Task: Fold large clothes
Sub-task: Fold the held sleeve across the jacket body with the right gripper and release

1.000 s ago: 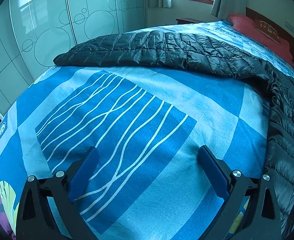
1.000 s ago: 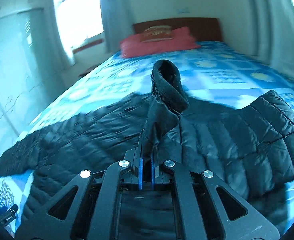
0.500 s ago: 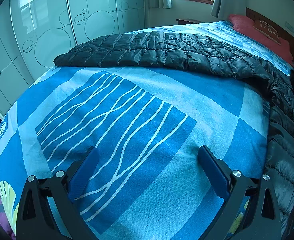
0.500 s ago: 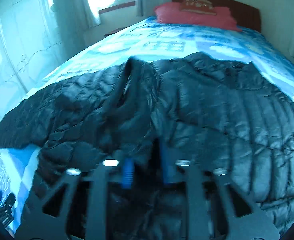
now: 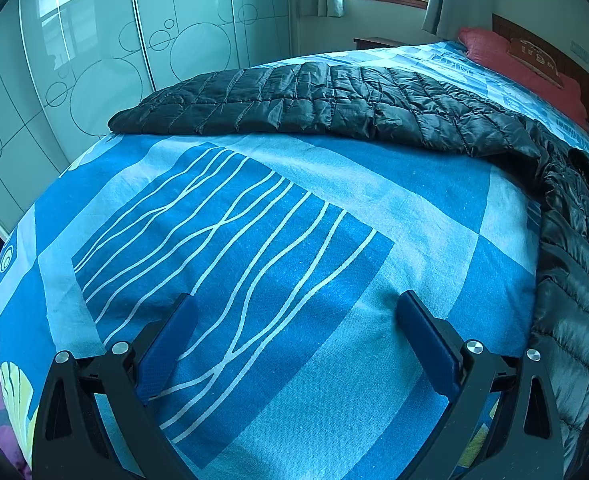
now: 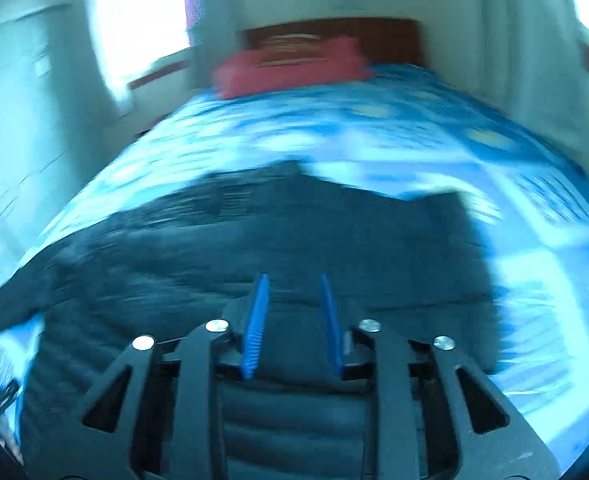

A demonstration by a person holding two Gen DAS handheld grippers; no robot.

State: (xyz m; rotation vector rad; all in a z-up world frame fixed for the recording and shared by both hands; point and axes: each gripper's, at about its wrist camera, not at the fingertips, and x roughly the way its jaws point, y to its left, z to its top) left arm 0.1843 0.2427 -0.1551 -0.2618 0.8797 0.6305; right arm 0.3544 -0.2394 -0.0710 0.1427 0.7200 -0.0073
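Jacket (image 5: 334,100), black, quilted and puffy, lies spread across bedspread (image 5: 254,240).

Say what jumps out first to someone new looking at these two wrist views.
The black quilted jacket stands out first, spread across the blue patterned bedspread, one sleeve reaching toward the mirrored wardrobe. Next, a red pillow sits at the far headboard. The left gripper hangs wide open over bare bedspread, while the right gripper, in a blurred view, has a narrow gap with nothing between its pads, jaws just closing.
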